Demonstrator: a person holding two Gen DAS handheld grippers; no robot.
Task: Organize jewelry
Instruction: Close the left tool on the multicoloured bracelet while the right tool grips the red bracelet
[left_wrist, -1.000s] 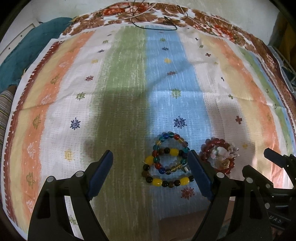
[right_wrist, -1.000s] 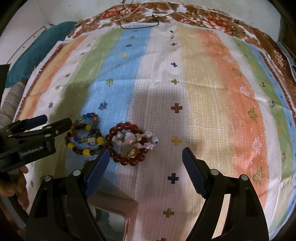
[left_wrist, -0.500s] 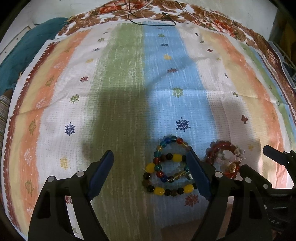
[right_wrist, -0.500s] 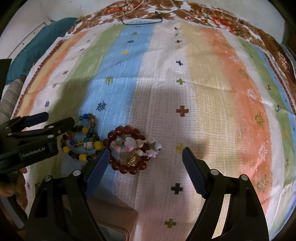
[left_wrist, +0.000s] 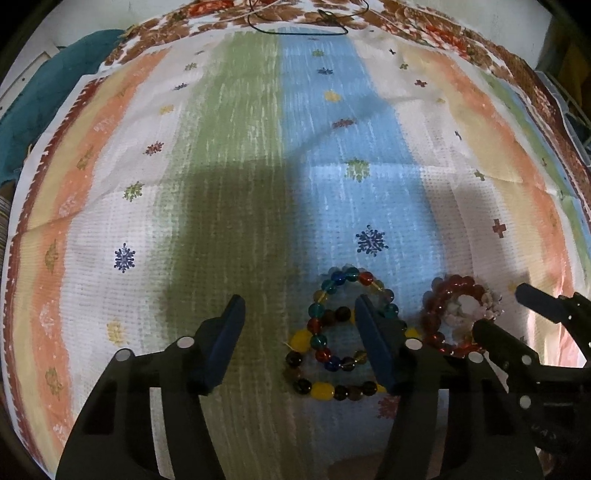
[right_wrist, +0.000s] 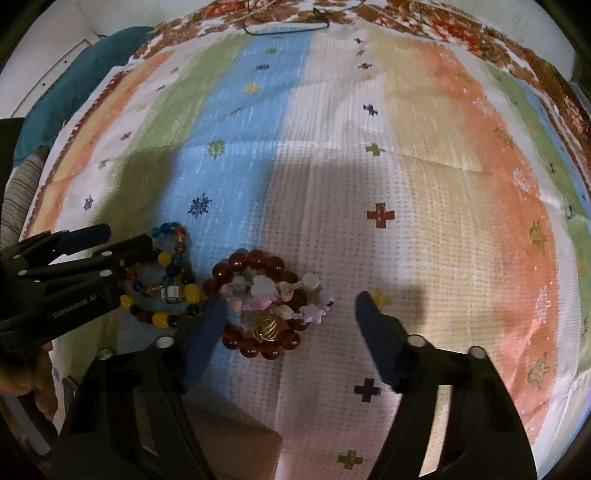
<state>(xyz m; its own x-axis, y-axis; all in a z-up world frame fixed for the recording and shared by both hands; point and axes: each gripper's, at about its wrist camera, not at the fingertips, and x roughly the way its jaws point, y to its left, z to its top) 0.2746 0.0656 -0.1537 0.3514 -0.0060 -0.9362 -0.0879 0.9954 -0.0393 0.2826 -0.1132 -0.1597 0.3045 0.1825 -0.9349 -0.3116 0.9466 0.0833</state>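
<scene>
Multi-coloured bead bracelets (left_wrist: 327, 334) lie in a small heap on the striped cloth (left_wrist: 236, 155). My left gripper (left_wrist: 299, 301) hangs just over them, jaws closing; the heap's left part lies between the fingers and the right finger (left_wrist: 373, 343) covers its right part, with no pad pressing on the beads. Beside it lies a dark red bead bracelet with shell beads and a gold charm (right_wrist: 266, 299). My right gripper (right_wrist: 291, 301) straddles it, jaws closing, pads still apart from it. Each gripper shows in the other's view: left gripper (right_wrist: 127, 236), right gripper (left_wrist: 498, 308).
The striped cloth (right_wrist: 424, 184) covers the whole surface. A black cord (left_wrist: 295, 27) lies at its far edge and a teal fabric (left_wrist: 48, 92) at the far left. A pinkish box (right_wrist: 229, 443) sits under the right gripper, and a hand (right_wrist: 22, 380) shows at lower left.
Both grippers have sunk closer to the bracelets, which now sit further in between the fingers. Both pairs of jaws have narrowed, the left more than the right.
</scene>
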